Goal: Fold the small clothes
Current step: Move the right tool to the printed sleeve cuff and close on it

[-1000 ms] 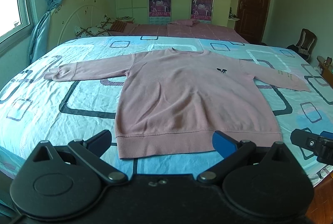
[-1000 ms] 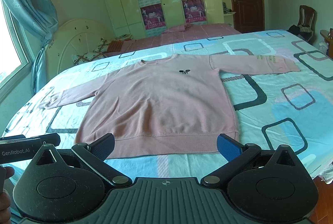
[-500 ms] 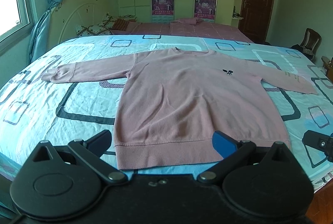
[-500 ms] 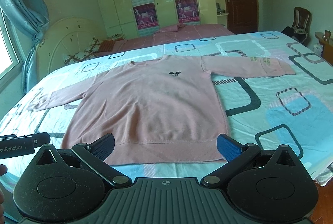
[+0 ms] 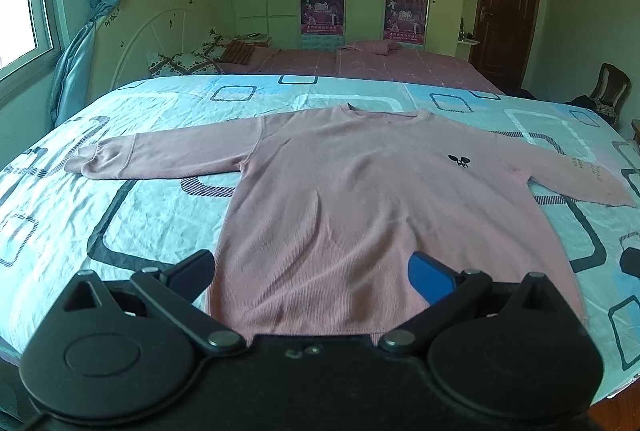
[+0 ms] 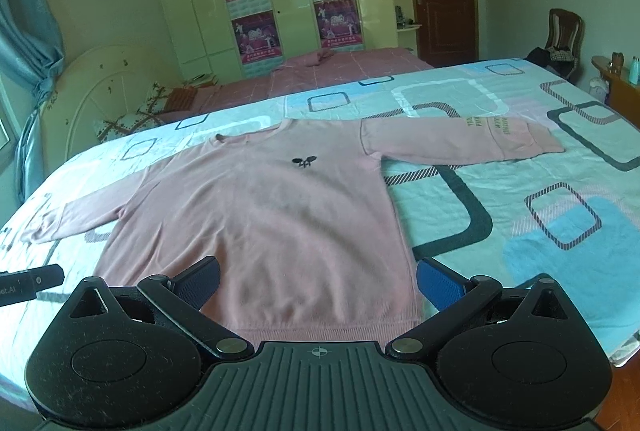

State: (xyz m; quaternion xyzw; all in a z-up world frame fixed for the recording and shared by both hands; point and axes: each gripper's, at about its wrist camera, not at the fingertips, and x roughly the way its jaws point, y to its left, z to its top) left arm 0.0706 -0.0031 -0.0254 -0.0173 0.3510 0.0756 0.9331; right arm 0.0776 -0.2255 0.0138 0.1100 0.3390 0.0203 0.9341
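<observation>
Showing sleeve lettering (image 6: 490, 123) clearly, right view; left view seemingly blurs it.

Left gripper (image 5: 314, 277): matte black body, two round housings with raised discs either side of the jaws, triangular cut-outs above each disc. Linkage arms pinned with silver screws. One finger (image 5: 430, 281) carries a blue pad, the other a dark textured pad. Smooth centre plate behind the jaws with two small fasteners. Right gripper (image 6: 318, 281): same black build, silver pivot screws, blue pad on one finger (image 6: 438, 285). Centre plate ribbed, marked with a small crosshair; discs dusty, fine scratches.
</observation>
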